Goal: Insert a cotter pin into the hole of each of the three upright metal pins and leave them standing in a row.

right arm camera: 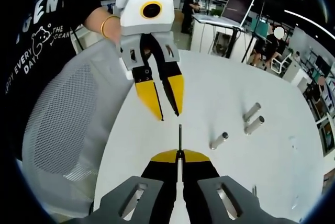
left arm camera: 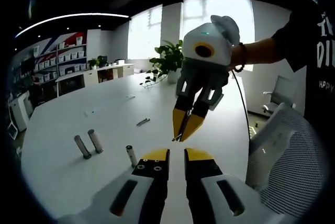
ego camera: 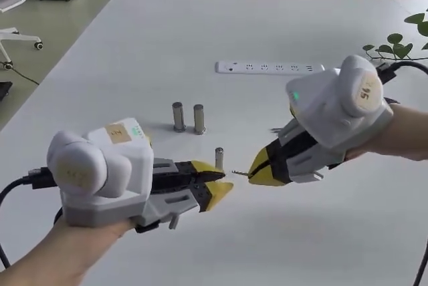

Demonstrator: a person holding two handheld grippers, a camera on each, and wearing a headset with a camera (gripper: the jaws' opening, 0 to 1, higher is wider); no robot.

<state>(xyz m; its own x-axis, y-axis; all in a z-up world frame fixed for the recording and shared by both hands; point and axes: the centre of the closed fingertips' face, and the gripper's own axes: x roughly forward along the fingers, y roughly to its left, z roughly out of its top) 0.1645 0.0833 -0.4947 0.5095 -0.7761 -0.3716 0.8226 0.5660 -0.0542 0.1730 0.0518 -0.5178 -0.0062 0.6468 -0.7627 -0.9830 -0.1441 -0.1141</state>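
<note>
Three short metal pins stand upright on the white table: two side by side (ego camera: 178, 116) (ego camera: 198, 118) and a third (ego camera: 219, 157) nearer me. My right gripper (ego camera: 251, 174) is shut on a thin cotter pin (right arm camera: 179, 137), which sticks out from its tips toward the left gripper. The cotter pin (ego camera: 235, 173) hovers just right of the near metal pin. My left gripper (ego camera: 224, 182) is open with nothing between its yellow tips, which sit beside the near metal pin (left arm camera: 131, 156). The two grippers face each other, tips a short way apart.
A white power strip (ego camera: 269, 67) lies further back on the table. A small loose metal piece (ego camera: 275, 129) lies right of the paired pins. Plant leaves (ego camera: 401, 42) reach in at the right edge. An office chair (ego camera: 13, 5) stands off the table's left side.
</note>
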